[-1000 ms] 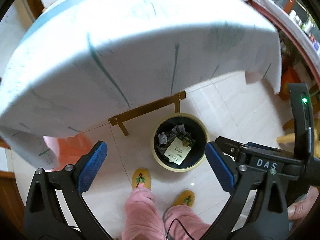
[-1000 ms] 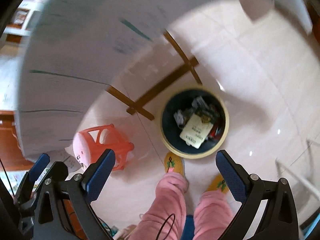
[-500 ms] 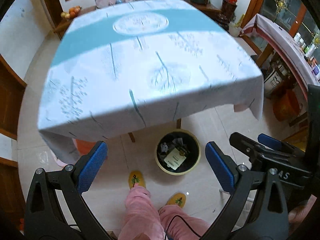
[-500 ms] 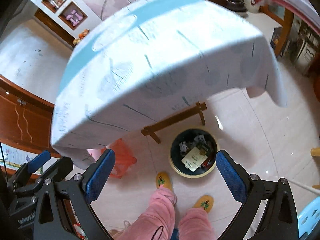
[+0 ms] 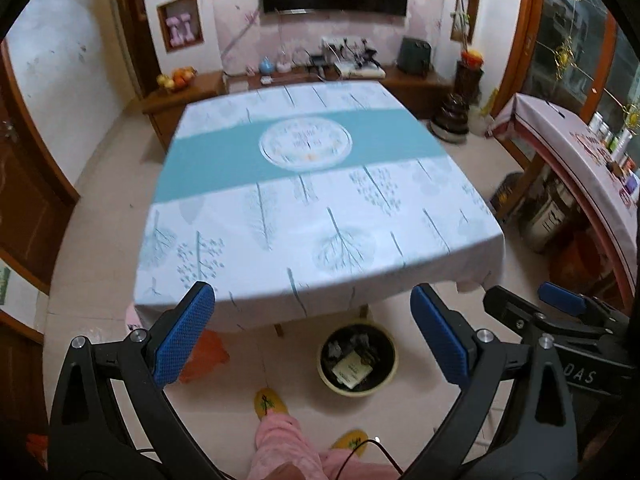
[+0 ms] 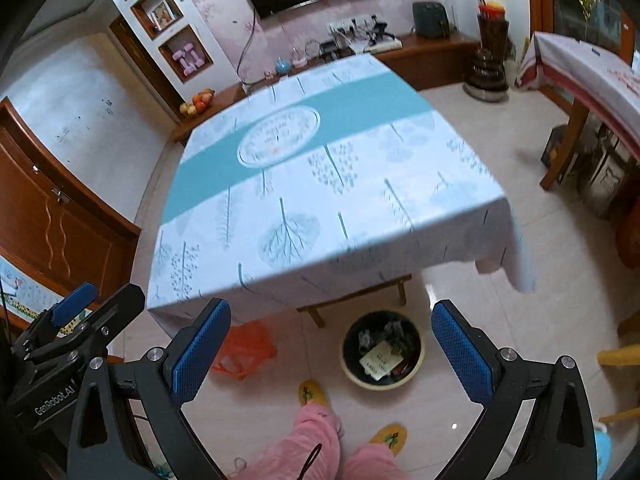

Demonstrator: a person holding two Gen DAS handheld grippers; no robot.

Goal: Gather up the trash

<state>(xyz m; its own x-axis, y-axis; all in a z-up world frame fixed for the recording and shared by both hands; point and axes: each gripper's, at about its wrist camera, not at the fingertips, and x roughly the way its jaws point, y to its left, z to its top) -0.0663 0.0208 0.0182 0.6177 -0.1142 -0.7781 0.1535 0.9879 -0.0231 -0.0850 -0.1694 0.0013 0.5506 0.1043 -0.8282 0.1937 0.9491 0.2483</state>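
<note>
A round yellow-rimmed trash bin (image 5: 357, 359) (image 6: 382, 350) stands on the floor in front of the table, holding a white card and several crumpled wrappers. My left gripper (image 5: 312, 336) is open and empty, high above the floor and near the table's front edge. My right gripper (image 6: 332, 350) is open and empty too, held beside it; its body shows at the right of the left wrist view (image 5: 560, 320). The table (image 5: 312, 200) (image 6: 320, 184) wears a white and teal cloth with nothing on it that I can see.
An orange plastic stool (image 6: 246, 350) sits under the table's left corner. A person's pink trouser legs (image 6: 316, 436) and yellow slippers (image 5: 270, 402) stand just before the bin. A second covered table (image 5: 580, 152) is at the right; a sideboard (image 5: 300, 76) runs along the back wall.
Both grippers have risen and tilted up from looking down into the bin to looking across the tabletop. The bin now appears smaller and lower in both views. Jaws stay open.
</note>
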